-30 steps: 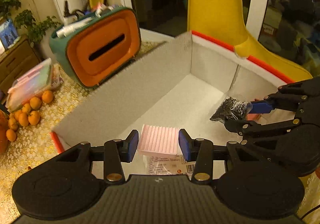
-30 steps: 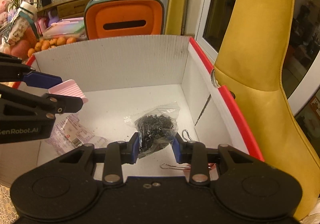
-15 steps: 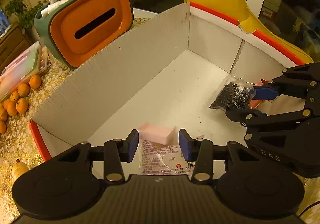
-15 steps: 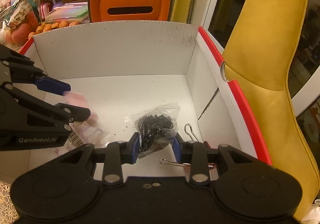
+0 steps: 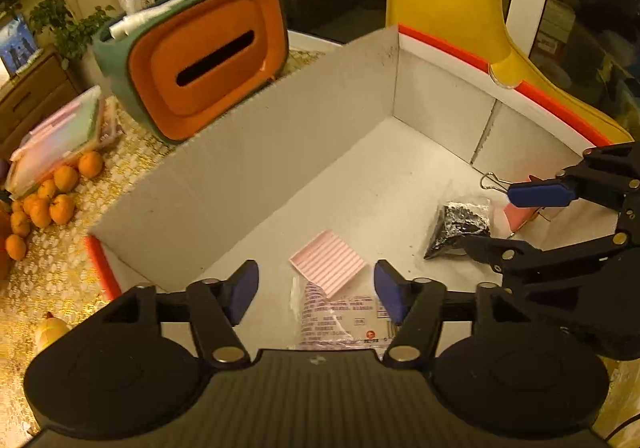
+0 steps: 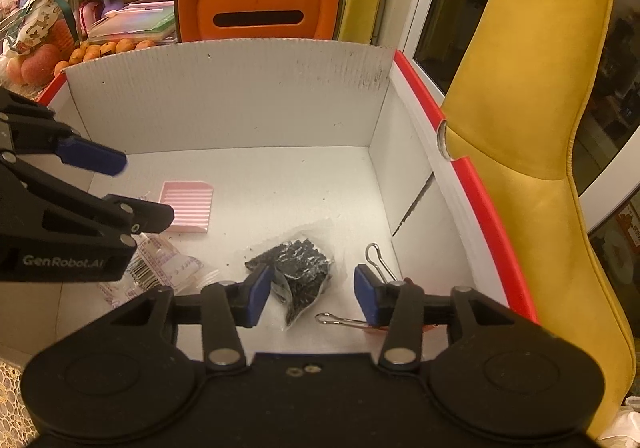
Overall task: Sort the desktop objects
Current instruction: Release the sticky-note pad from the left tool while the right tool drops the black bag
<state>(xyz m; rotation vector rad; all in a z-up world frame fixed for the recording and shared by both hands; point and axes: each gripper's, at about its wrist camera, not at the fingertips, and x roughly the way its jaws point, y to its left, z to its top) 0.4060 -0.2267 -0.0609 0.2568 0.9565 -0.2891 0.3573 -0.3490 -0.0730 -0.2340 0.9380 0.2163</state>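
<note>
A white cardboard box with red rims (image 5: pixel 280 168) (image 6: pixel 240 96) holds the sorted items. A pink ribbed pad (image 5: pixel 328 263) (image 6: pixel 187 205) lies on its floor, partly on a printed plastic packet (image 5: pixel 340 322) (image 6: pixel 164 268). A clear bag of small black pieces (image 5: pixel 460 222) (image 6: pixel 300 272) lies near a red binder clip (image 5: pixel 520 214) with wire handles (image 6: pixel 378 256). My left gripper (image 5: pixel 316 294) is open and empty above the pad. My right gripper (image 6: pixel 310 296) is open and empty above the black bag.
An orange and green tissue box (image 5: pixel 200 60) (image 6: pixel 258 4) stands behind the box. Small oranges (image 5: pixel 52 196) and a pastel plastic case (image 5: pixel 60 136) lie on the patterned tablecloth to the left. A yellow chair (image 6: pixel 520 108) stands right of the box.
Both grippers opened. The pink pad dropped from my left gripper onto the box floor, and the black bag dropped from my right gripper. Both grippers now sit higher.
</note>
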